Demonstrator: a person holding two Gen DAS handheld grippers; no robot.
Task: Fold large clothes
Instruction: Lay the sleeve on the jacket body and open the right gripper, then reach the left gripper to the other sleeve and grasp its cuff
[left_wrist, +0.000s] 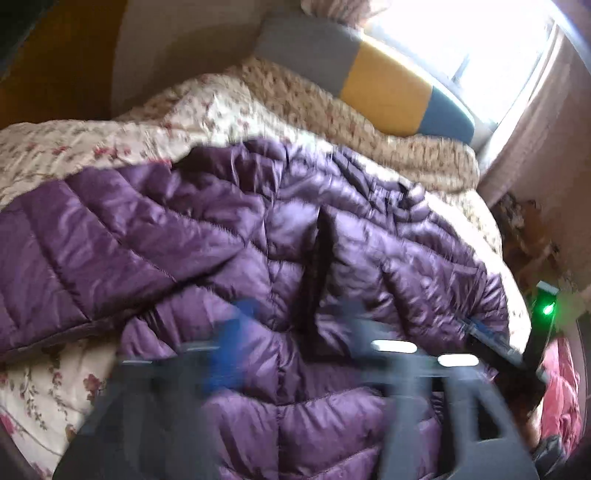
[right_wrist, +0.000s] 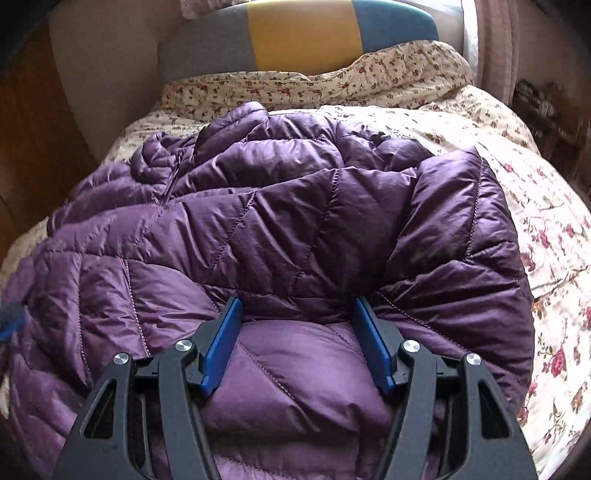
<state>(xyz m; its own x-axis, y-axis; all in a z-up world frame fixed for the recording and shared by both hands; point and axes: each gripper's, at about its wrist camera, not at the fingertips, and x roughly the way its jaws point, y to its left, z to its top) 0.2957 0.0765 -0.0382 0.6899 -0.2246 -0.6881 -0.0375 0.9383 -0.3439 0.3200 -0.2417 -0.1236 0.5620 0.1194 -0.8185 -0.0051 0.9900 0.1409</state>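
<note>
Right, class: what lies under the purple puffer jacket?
The purple puffer jacket lies on a floral bedspread, which shows around its edges. Whatever lies directly beneath the jacket's middle is covered and cannot be seen.

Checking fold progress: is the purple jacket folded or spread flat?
Partly folded: the purple jacket lies bunched, one quilted panel doubled over, on the floral bedspread.

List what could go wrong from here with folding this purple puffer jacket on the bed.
1. The right claw stands open, its blue fingers astride a puffy bulge of the purple jacket; the slick padding may slip out when it shuts.
2. The left claw is motion-blurred, so its grip cannot be judged; it might snag the dark front opening.
3. The jacket lies bunched on the soft floral bedding, so folds may spring back.
</note>
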